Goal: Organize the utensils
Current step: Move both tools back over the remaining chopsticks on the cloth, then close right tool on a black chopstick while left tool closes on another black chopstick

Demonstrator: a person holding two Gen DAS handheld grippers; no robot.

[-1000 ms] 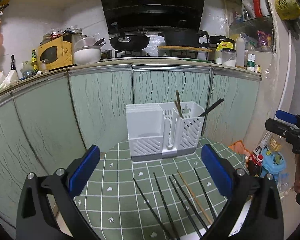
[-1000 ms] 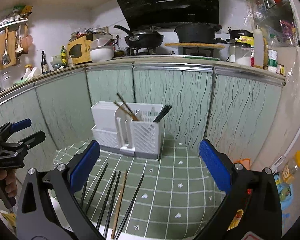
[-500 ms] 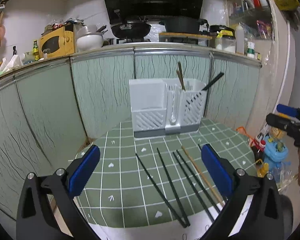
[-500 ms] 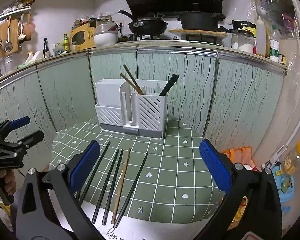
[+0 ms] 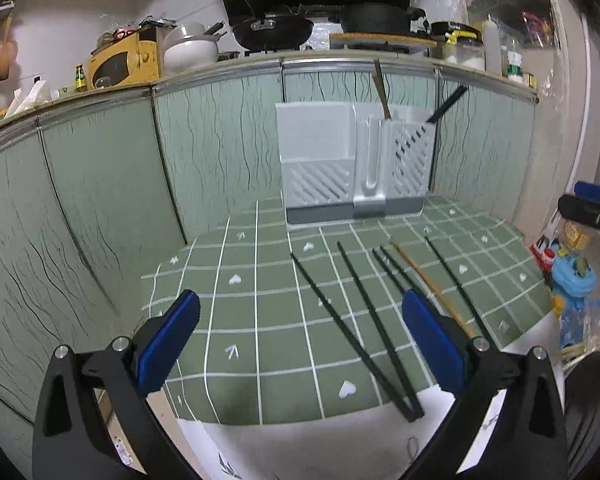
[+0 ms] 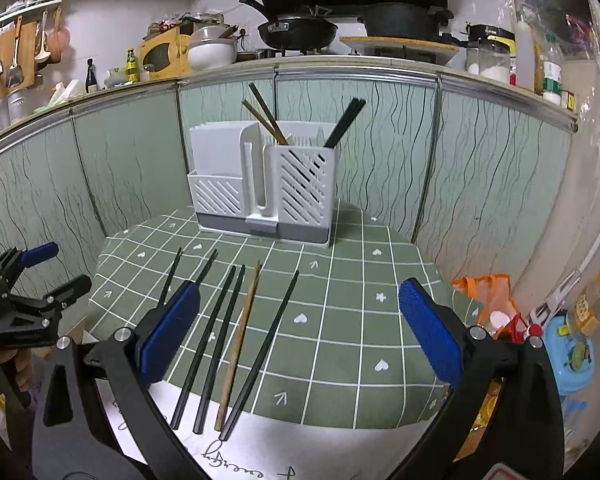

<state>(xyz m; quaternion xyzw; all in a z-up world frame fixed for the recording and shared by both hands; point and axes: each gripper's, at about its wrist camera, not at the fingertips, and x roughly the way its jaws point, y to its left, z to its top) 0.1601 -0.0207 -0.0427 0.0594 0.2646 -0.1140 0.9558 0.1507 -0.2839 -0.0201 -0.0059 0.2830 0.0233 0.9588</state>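
Observation:
A white utensil holder (image 5: 352, 164) (image 6: 262, 184) stands at the back of the green checked table; wooden and black chopsticks stick out of its right compartment. Several black chopsticks (image 5: 352, 332) (image 6: 260, 352) and one wooden chopstick (image 5: 432, 288) (image 6: 240, 340) lie loose on the cloth in front. My left gripper (image 5: 300, 340) is open and empty above the table's near edge. My right gripper (image 6: 300, 328) is open and empty over the loose chopsticks. The left gripper also shows at the left of the right wrist view (image 6: 40, 280).
The green cloth table (image 6: 360, 320) is ringed by green cabinet panels (image 5: 100, 200). A kitchen counter with a wok (image 6: 296, 32) and pots runs behind. Bottles and a blue toy (image 6: 568, 356) lie on the floor at the right.
Both grippers have pulled back and risen from the holder, so more of the table and the full length of the loose chopsticks show. Both stay open.

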